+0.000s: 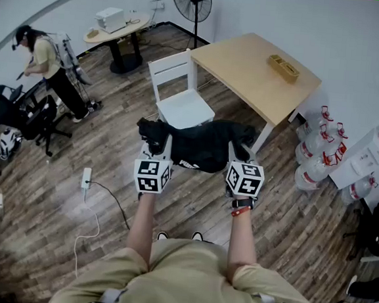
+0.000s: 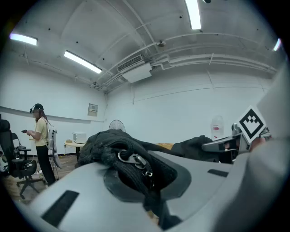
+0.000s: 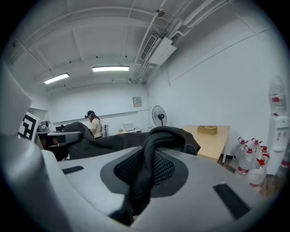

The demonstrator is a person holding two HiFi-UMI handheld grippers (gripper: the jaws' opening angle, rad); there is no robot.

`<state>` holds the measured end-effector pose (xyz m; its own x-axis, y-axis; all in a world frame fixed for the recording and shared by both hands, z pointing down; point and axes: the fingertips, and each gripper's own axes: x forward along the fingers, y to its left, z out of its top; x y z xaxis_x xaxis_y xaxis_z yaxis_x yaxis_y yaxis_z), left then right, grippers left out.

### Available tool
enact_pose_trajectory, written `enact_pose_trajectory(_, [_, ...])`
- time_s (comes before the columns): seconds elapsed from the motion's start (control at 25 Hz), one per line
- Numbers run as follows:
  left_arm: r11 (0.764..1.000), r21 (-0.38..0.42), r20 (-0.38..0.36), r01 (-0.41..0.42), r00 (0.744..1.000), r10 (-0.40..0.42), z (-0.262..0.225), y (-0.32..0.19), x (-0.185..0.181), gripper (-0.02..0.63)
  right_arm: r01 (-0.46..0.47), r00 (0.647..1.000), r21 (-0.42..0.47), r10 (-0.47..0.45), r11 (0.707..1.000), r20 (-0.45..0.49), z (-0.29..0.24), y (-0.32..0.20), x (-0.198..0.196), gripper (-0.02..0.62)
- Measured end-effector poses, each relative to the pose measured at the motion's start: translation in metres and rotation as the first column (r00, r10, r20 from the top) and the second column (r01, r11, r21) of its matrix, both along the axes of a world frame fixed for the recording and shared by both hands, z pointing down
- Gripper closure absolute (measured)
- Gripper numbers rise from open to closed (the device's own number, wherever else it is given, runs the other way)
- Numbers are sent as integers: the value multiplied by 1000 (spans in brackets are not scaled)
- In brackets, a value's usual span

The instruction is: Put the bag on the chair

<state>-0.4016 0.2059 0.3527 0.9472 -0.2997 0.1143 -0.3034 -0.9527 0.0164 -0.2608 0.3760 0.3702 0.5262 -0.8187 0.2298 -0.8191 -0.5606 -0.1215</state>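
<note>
A black bag (image 1: pixel 200 144) hangs in the air between my two grippers, just in front of a white chair (image 1: pixel 179 94). My left gripper (image 1: pixel 158 150) is shut on the bag's left end, where a strap with a metal ring (image 2: pixel 129 159) is pinched between the jaws. The right gripper (image 1: pixel 240 155) is shut on the bag's right end, clamping a black mesh strap (image 3: pixel 149 170). The chair's seat (image 1: pixel 187 108) is bare and partly hidden behind the bag.
A wooden table (image 1: pixel 259 71) with a small box (image 1: pixel 284 68) stands behind the chair to the right. Water bottles (image 1: pixel 318 152) sit on the floor at right. A fan (image 1: pixel 192 3), a round table (image 1: pixel 117 32), a person (image 1: pixel 48 69) and office chairs (image 1: pixel 27 117) are at left. Cables (image 1: pixel 96 202) lie on the floor.
</note>
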Motion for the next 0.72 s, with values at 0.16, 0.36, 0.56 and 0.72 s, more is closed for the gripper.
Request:
enact_pose_trajectory(0.16, [1000,-1,-2,-12,1000,12,1,20,22,563,-19,1000,31,18,999,12,1,23,21,534])
enact_pose_trajectory(0.36, [999,-19,-8,-35,999,35,7,50,49,563,-38,999,63,36,997,26,7,53,49,532])
enact_pose_trajectory(0.56, [996,-63,13,-58,998,59,23,63,77,563,-53,997,44,50,998,55,24,70,71,534])
enact_pose_trajectory(0.72, [991,-86,27,-102,994,104,37,72,111,563,-78,993,26,76,997,87,43,85,96,535])
